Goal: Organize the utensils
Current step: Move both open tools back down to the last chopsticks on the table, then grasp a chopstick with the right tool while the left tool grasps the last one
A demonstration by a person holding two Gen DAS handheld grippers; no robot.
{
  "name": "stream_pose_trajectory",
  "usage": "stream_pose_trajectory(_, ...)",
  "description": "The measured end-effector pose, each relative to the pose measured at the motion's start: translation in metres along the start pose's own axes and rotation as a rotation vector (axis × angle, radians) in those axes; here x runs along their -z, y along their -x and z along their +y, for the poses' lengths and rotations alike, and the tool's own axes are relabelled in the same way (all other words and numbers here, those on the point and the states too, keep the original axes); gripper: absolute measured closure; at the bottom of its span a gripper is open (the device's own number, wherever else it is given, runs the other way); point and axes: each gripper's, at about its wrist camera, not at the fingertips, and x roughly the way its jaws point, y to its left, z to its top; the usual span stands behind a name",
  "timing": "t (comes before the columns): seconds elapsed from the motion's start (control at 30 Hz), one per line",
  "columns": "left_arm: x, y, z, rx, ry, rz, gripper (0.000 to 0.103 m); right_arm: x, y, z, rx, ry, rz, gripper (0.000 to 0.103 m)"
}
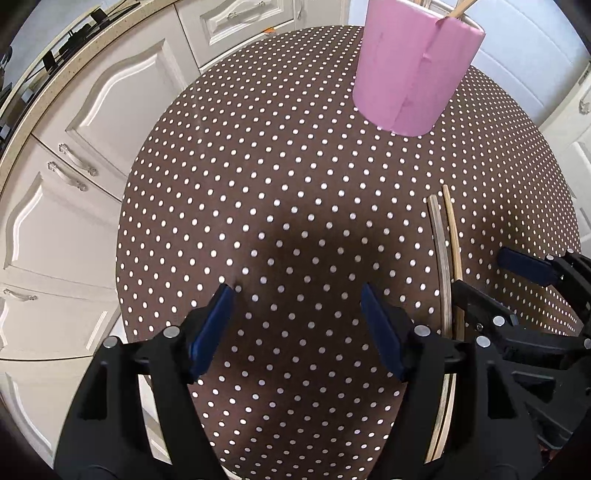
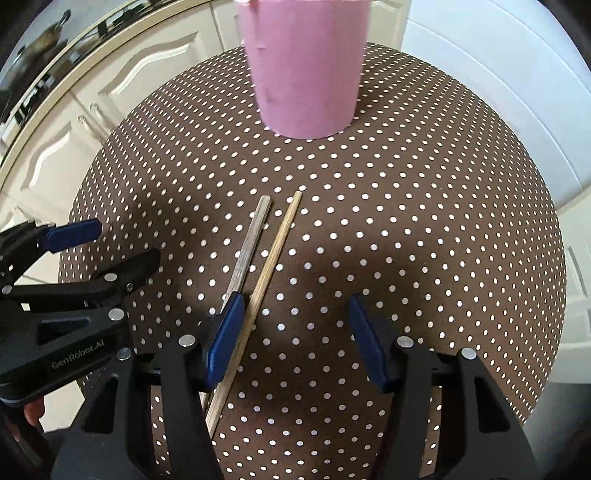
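**Chopsticks lying loose on the dotted desk, both grippers spread wide**

Chopsticks: a grey one [image 2: 248,248] and a pale bamboo one [image 2: 271,254] lie side by side, slightly apart, on the brown polka-dot desk [image 2: 406,240], pointing toward the pink cup [image 2: 304,70] at the far edge. A wooden stick [image 1: 461,7] stands inside the cup. Right gripper [image 2: 295,332]: fingers wide, holding nothing, its left finger [image 2: 225,339] over the chopsticks' near ends. Left gripper [image 1: 295,325]: fingers wide and empty, beside the chopsticks
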Motion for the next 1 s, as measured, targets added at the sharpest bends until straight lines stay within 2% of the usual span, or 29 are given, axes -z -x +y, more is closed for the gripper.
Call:
stream_pose_trajectory(0.07,0.0,0.0,0.002,0.0,0.001,0.001,0.032,0.002,-0.001,0.009,0.035,0.063,-0.001,0.06)
stream_pose_trajectory(0.13,0.0,0.001,0.002,-0.001,0.002,-0.004,0.032,0.005,0.0,0.017,0.024,0.093,0.0,0.078)
stream_pose_trajectory(0.2,-0.001,0.002,0.002,0.0,0.0,-0.01,0.031,0.006,0.0,0.022,0.017,0.124,-0.001,0.088)
stream_pose_trajectory(0.33,-0.005,0.004,-0.001,0.025,0.0,-0.011,0.031,0.001,-0.003,0.013,-0.027,0.089,-0.005,0.098)
stream_pose_trajectory(0.43,-0.009,0.007,-0.011,0.04,-0.011,-0.017,0.031,-0.001,-0.003,-0.005,-0.095,0.023,-0.005,0.099)
stream_pose_trajectory(0.63,-0.018,0.005,-0.042,0.068,-0.082,0.008,0.031,-0.005,-0.005,-0.019,-0.08,-0.018,-0.01,0.099)
stream_pose_trajectory(0.77,-0.021,0.0,-0.057,0.062,-0.123,0.036,0.031,-0.007,-0.006,-0.027,-0.079,-0.048,-0.011,0.099)
stream_pose_trajectory(1.0,-0.029,-0.003,-0.062,0.001,-0.095,0.097,0.031,-0.002,0.001,-0.036,-0.079,-0.051,-0.015,0.098)
